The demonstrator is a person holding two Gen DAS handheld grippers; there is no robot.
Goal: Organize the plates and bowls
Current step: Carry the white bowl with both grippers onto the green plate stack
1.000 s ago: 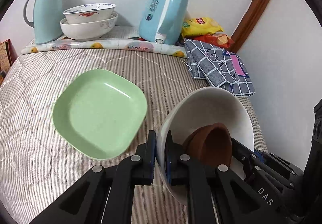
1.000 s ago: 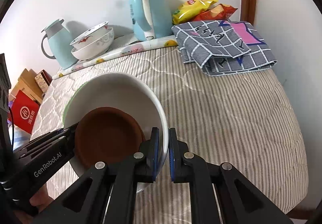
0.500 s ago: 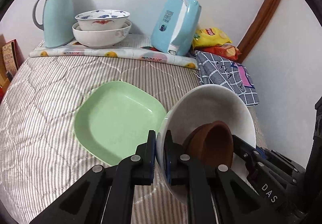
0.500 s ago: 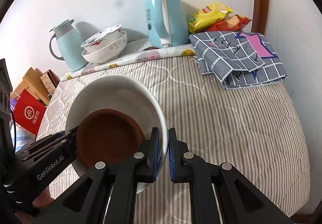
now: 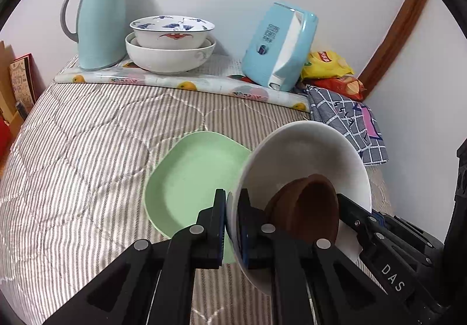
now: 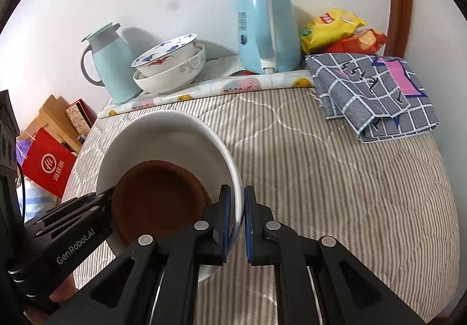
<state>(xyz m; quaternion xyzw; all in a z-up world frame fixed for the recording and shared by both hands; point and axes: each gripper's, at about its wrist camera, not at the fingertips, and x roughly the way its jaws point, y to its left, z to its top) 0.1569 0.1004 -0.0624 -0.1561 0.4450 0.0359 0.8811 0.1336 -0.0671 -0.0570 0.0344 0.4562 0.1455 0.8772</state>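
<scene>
A large white bowl (image 5: pixel 306 155) with a small brown bowl (image 5: pixel 309 208) inside it is held in the air above the striped bed cover. My left gripper (image 5: pixel 232 202) is shut on the white bowl's left rim. My right gripper (image 6: pixel 237 202) is shut on its right rim (image 6: pixel 233 176); the brown bowl (image 6: pixel 157 196) shows there too. A green square plate (image 5: pixel 192 179) lies on the cover, partly under the white bowl. Two stacked patterned bowls (image 5: pixel 170 41) stand at the back, also in the right wrist view (image 6: pixel 172 65).
A pale blue thermos jug (image 5: pixel 99 18), a blue kettle (image 5: pixel 277 47), snack bags (image 5: pixel 329 71) and a folded checked cloth (image 5: pixel 350 123) line the back and right. A fruit-print mat (image 5: pixel 181 82) lies under the stacked bowls. Boxes (image 6: pixel 49 170) stand beside the bed at left.
Both grippers have carried the white bowl with the brown bowl to the left and farther back, so it now overlaps the green plate. The grips have not changed.
</scene>
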